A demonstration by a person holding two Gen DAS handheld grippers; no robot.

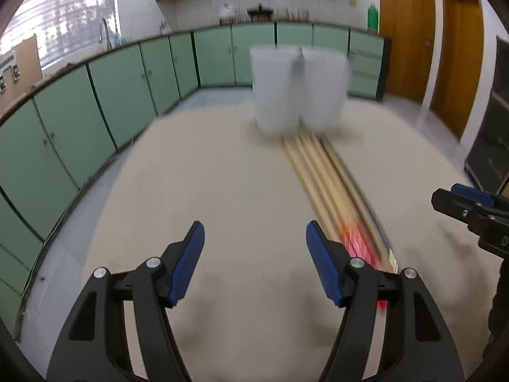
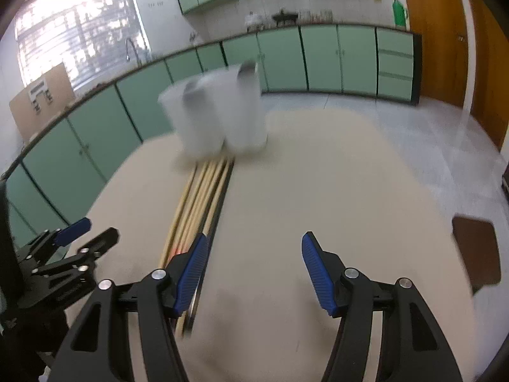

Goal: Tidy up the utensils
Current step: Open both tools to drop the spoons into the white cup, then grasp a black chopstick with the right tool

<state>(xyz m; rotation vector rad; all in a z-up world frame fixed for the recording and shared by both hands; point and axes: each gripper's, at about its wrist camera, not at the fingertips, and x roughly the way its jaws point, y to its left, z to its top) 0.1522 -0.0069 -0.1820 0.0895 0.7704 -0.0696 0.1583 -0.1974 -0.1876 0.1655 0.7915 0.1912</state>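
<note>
Several wooden chopsticks (image 1: 324,175) lie side by side on the beige table (image 1: 191,172), some with red-patterned ends; in the right wrist view the chopsticks (image 2: 203,197) run past the left finger. Two translucent white cups (image 1: 299,90) stand together at their far tips, and the same cups (image 2: 219,117) show blurred in the right wrist view, a grey utensil tip peeking from each. My left gripper (image 1: 255,245) is open and empty, just left of the chopsticks. My right gripper (image 2: 254,258) is open and empty, just right of them. Each gripper shows at the edge of the other's view.
Green cabinets (image 1: 105,92) under a counter run along the far walls, with wooden doors (image 1: 410,31) on the right. A brown chair seat (image 2: 475,248) sits beyond the table's right edge. A dark case (image 1: 490,146) stands on the floor at right.
</note>
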